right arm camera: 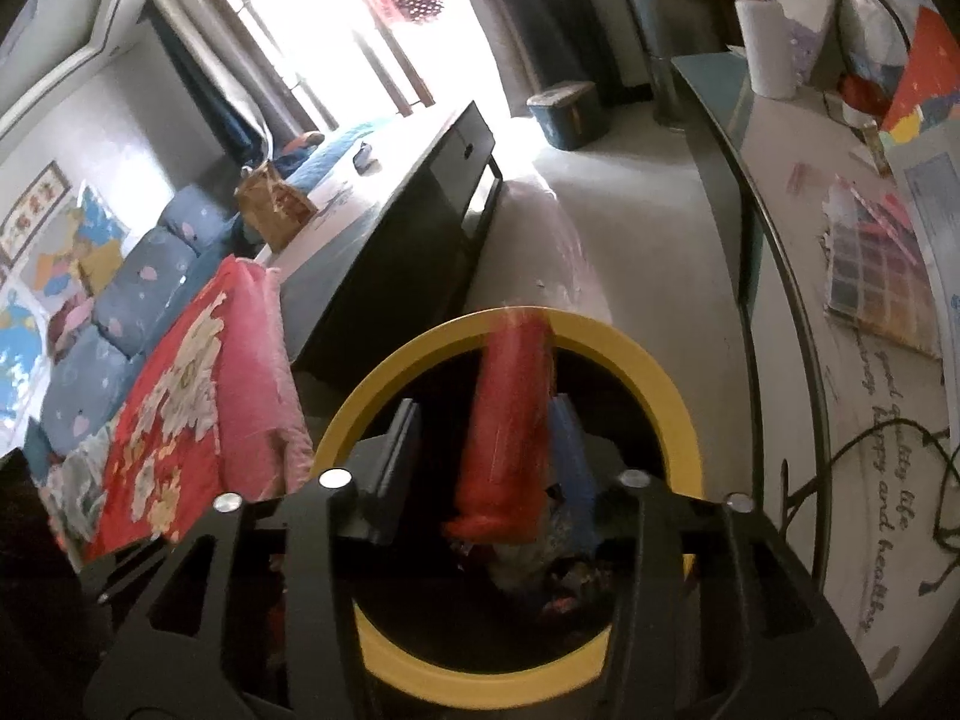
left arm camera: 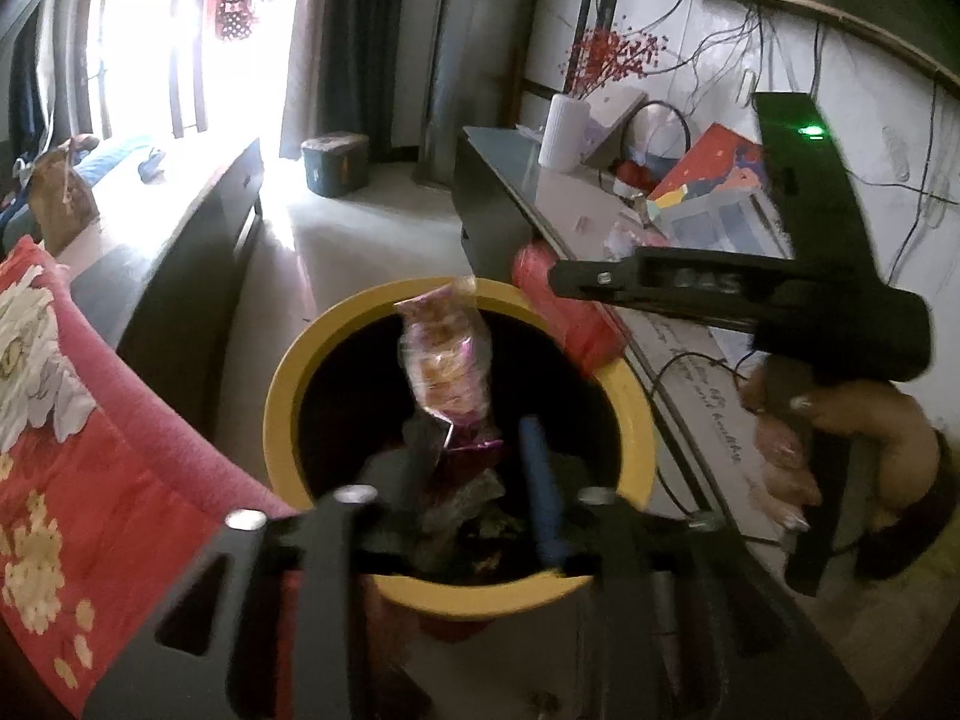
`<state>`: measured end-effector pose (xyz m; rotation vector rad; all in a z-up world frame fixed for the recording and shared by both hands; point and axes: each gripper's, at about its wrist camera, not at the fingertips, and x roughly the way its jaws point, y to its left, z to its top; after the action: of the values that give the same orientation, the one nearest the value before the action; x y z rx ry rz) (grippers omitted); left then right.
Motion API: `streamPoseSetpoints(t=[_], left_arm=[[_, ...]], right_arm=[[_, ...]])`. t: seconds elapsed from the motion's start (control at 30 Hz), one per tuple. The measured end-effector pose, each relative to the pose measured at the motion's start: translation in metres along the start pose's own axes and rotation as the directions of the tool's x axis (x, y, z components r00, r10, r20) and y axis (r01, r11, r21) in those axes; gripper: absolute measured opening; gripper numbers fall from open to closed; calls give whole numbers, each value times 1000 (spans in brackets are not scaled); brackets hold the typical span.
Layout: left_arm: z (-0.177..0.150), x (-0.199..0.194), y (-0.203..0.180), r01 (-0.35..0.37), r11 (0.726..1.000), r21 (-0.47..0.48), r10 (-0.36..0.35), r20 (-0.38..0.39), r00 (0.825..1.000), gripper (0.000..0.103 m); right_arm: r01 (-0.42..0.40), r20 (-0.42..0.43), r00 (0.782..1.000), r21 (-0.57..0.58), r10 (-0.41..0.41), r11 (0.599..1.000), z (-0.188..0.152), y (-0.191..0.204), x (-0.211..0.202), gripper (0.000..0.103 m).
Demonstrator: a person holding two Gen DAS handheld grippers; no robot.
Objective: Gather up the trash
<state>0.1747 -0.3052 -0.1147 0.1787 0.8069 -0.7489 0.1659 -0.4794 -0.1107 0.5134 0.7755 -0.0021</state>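
Left gripper [left arm camera: 480, 450]: jaws wide apart, snack wrapper [left arm camera: 445, 363] touching the black one, over yellow bin [left arm camera: 282, 396]. Right gripper [right arm camera: 486, 450]: jaws spread, red packet [right arm camera: 510, 414] between, blurred.

Floor, side table, bed and low dark table

A yellow-rimmed bin [right arm camera: 660, 360] stands on the pale floor [right arm camera: 630, 228], where a lidded dark box [left arm camera: 334, 162] sits farther off. The glass-topped side table [right arm camera: 780, 192] carries a white ribbed vase [right arm camera: 768, 48], a colour-swatch card [right arm camera: 876, 276] and a black cable [right arm camera: 864, 444]. A red floral quilt [left arm camera: 72, 420] lies on the bed; a brown paper bag [right arm camera: 273, 210] stands on the low dark table [right arm camera: 390, 240].
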Motion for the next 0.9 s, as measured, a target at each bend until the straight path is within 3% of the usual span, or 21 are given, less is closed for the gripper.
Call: streamPoseSetpoints(t=[0.03, 0.13, 0.3, 0.5, 0.7, 0.9], left_arm=[[1, 2, 1, -2, 1000, -5, 2, 0, 1000, 62], [3, 5, 8, -13, 999, -29, 13, -2, 1000, 79], [5, -6, 20, -40, 998, -57, 41, 19, 999, 95], [5, -32, 38, -100, 988, -115, 107, 54, 993, 96], [-1, -71, 51, -172, 971, -167, 191, 103, 976, 96], [-13, -114, 63, -255, 942, -217, 291, 154, 944, 96]], right_arm=[[6, 4, 1000, 9, -7, 1000, -1, -3, -2, 48], [17, 9, 1000, 6, -17, 1000, -2, -5, -7, 56], [44, 52, 998, -25, -43, 999, -6, -3, -27, 75], [100, 109, 990, -89, -90, 991, -14, 13, -52, 91], [122, 179, 980, -197, -86, 973, -33, 51, -73, 92], [100, 196, 979, -241, -53, 965, -46, 84, -81, 92]])
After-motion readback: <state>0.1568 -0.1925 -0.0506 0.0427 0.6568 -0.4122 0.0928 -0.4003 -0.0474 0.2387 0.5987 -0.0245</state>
